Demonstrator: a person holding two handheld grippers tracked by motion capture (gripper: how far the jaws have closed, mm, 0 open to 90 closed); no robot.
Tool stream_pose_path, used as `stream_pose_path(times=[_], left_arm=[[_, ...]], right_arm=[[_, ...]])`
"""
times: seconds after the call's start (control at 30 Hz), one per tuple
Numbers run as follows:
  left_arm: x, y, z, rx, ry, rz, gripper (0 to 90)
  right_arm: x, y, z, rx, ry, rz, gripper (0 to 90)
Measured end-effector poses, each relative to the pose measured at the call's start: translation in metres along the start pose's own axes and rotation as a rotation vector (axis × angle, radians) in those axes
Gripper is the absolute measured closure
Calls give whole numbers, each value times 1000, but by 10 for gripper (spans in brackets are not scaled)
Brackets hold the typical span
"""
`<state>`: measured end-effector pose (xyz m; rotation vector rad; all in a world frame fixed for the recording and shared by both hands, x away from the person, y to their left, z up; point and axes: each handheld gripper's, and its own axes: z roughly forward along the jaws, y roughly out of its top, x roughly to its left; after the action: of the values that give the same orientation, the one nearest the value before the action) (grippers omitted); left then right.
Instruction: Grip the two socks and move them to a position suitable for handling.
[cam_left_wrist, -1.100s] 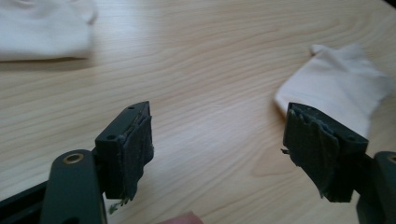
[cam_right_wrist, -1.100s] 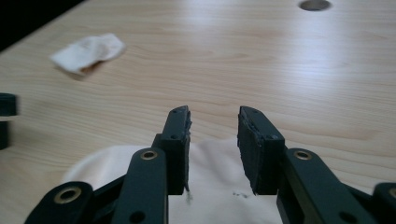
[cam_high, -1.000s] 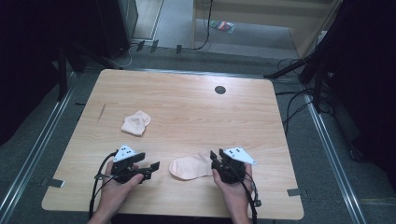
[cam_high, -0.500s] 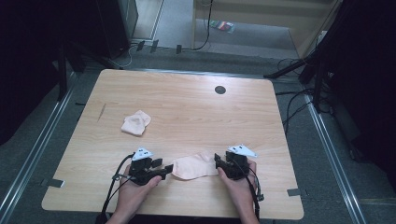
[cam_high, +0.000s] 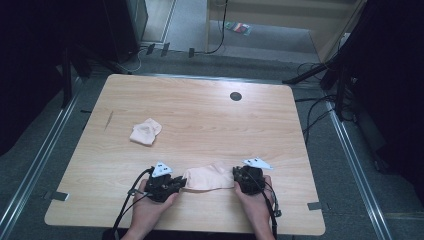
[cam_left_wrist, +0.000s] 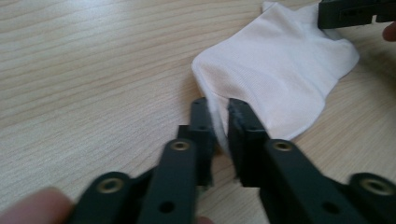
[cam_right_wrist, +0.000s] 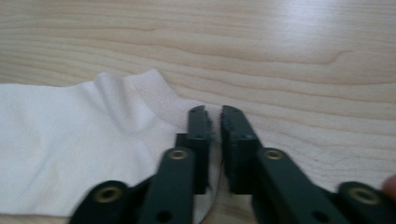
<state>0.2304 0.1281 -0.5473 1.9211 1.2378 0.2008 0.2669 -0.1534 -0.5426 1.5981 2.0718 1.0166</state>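
Observation:
A pale peach sock (cam_high: 207, 177) lies flat near the table's front edge, between my two grippers. My left gripper (cam_high: 181, 183) has just been closing and now pinches the sock's left end; in the left gripper view the white fabric (cam_left_wrist: 275, 74) is caught between its jaws (cam_left_wrist: 219, 109). My right gripper (cam_high: 235, 176) has also just closed, and it grips the ribbed cuff edge (cam_right_wrist: 154, 95) between its jaws (cam_right_wrist: 212, 114). The right gripper's black tip (cam_left_wrist: 355, 11) shows at the sock's far end in the left gripper view.
A second, crumpled peach sock (cam_high: 145, 132) lies on the wooden table (cam_high: 210, 120) to the left of centre. A dark round hole (cam_high: 235, 96) sits near the back edge. Cables trail from both grippers over the front edge.
The left hand has slid right up to the sock and the right hand has sunk onto its other end. Both pairs of jaws have closed on the sock.

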Motion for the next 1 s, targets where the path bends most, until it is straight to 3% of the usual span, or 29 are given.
stream_pose_path(times=[0.13, 0.33, 0.5, 0.7, 0.93, 1.0], left_arm=[[5, 1, -6, -7, -13, 4, 900], [22, 2, -31, -60, 17, -12, 900], [31, -5, -47, -71, 26, -38, 900], [30, -15, -59, -48, 42, -29, 900], [29, -27, -57, -3, 46, -39, 899], [29, -28, -54, 10, 40, -40, 846]], right_arm=[[-1, 2, -5, -15, 84, 34, 900], [15, 3, -27, -114, 113, 10, 900], [31, -1, -38, -144, 145, 7, 900], [46, -16, -42, -119, 150, -40, 900], [48, -25, -38, -75, 136, -49, 900], [49, -25, -35, -57, 141, -48, 894]])
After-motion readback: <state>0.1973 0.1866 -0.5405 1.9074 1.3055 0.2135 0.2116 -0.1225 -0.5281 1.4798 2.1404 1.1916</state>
